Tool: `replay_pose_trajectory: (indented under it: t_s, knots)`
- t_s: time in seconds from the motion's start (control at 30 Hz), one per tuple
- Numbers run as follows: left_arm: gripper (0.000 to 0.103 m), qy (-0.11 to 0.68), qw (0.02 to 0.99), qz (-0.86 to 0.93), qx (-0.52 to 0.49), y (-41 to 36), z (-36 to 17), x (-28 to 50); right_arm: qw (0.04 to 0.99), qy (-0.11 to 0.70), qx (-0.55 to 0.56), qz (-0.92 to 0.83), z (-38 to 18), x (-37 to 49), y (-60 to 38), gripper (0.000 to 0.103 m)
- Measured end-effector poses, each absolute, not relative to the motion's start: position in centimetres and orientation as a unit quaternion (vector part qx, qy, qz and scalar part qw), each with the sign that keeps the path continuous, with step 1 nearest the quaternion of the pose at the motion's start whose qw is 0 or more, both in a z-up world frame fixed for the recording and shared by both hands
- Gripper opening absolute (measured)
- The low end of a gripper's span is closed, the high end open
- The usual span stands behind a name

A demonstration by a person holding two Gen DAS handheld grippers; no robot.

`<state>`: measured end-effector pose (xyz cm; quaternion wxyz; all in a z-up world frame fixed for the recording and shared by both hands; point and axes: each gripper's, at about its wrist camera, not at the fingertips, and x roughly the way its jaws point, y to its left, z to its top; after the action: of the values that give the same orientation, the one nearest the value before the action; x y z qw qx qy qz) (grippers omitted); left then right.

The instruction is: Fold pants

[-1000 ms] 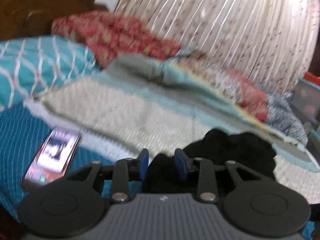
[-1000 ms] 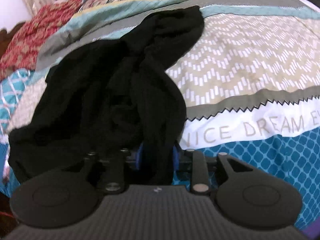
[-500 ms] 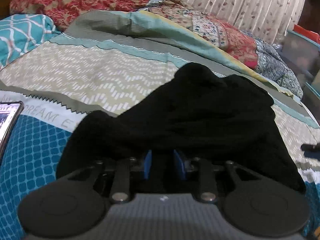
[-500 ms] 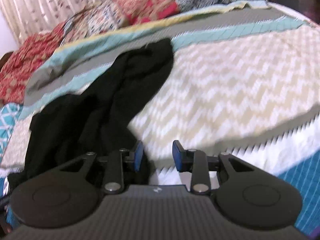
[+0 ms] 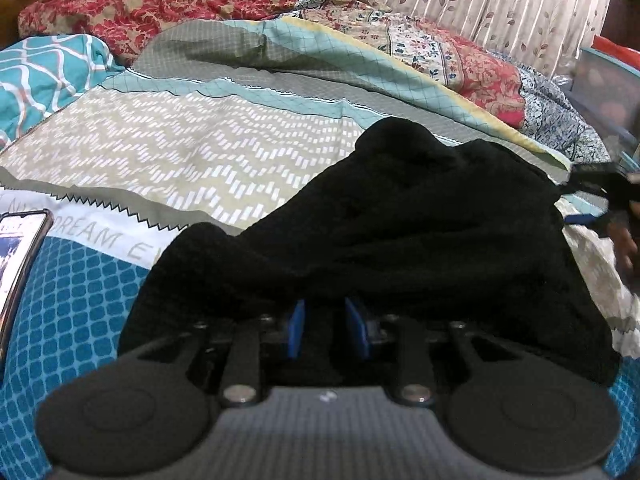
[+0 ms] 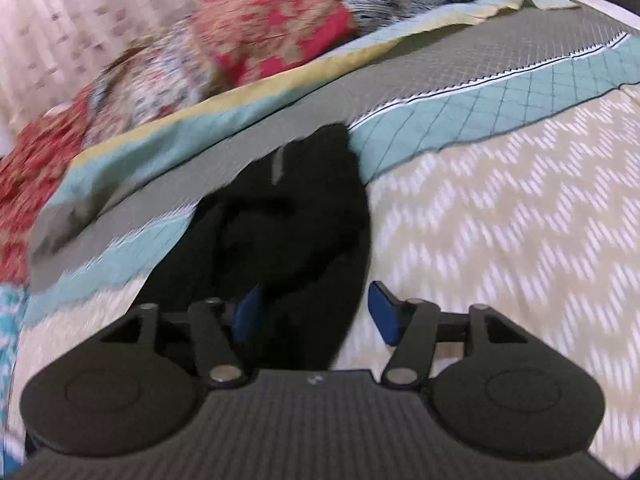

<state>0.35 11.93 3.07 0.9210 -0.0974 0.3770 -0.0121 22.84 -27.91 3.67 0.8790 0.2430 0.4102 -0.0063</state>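
The black pants [image 5: 400, 220] lie bunched in a heap on the patterned bedspread [image 5: 180, 152]. My left gripper [image 5: 325, 330] is shut on the near edge of the pants, with black cloth between its blue pads. My right gripper [image 6: 316, 314] is open over the far end of the pants [image 6: 288, 232]; the cloth lies between and under its spread fingers, not pinched. The right gripper also shows blurred at the right edge of the left wrist view [image 5: 600, 192].
A phone [image 5: 20, 252] with a lit screen lies on the blue part of the bedspread at the left. Red floral pillows and quilts [image 5: 168, 4] are piled along the back by a curtain [image 5: 480, 4]. A plastic box [image 5: 608, 84] stands at the far right.
My right gripper has let go of the pants, opened wide and moved toward their far end. My left gripper has come down to the bed with the cloth in it.
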Motion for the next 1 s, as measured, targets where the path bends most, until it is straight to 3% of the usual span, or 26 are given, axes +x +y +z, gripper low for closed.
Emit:
replay_pose_trajectory:
  t_s: [0.1, 0.13, 0.17, 0.4, 0.63, 0.73, 0.9, 1.0]
  knots:
    - [0.025, 0.380, 0.921, -0.005, -0.091, 11.6, 3.1, 0.5, 0.871, 0.429, 0.241, -0.009, 2.7, 24.1, -28.1, 0.054]
    - [0.025, 0.379, 0.921, -0.004, -0.091, 11.6, 3.1, 0.5, 0.873, 0.431, 0.227, -0.007, 2.8, 24.0, -27.8, 0.029]
    - [0.025, 0.379, 0.921, -0.002, -0.091, 11.5, 3.0, 0.6, 0.872, 0.438, 0.218, 0.004, 2.8, 23.6, -27.5, 0.012]
    - [0.025, 0.384, 0.919, 0.002, -0.090, 11.3, 3.3, 0.8, 0.894, 0.357, 0.269, 0.000, 8.5, 18.1, -31.6, 0.008]
    - [0.026, 0.377, 0.921, 0.000, -0.095, 11.4, 4.0, -0.6, 0.918, 0.209, 0.311, -0.127, 16.3, 9.2, -42.3, 0.008]
    - [0.028, 0.378, 0.920, -0.003, -0.101, 11.5, 4.2, -1.2, 0.914, 0.147, 0.326, -0.193, 17.2, 4.1, -46.4, 0.005]
    - [0.033, 0.381, 0.919, -0.001, -0.105, 11.6, 4.5, -2.1, 0.890, 0.214, 0.297, -0.272, 13.7, 0.0, -49.2, 0.009]
    - [0.042, 0.377, 0.920, 0.001, -0.110, 11.8, 5.1, -2.9, 0.881, 0.232, 0.294, -0.289, 11.8, -2.5, -49.1, 0.011]
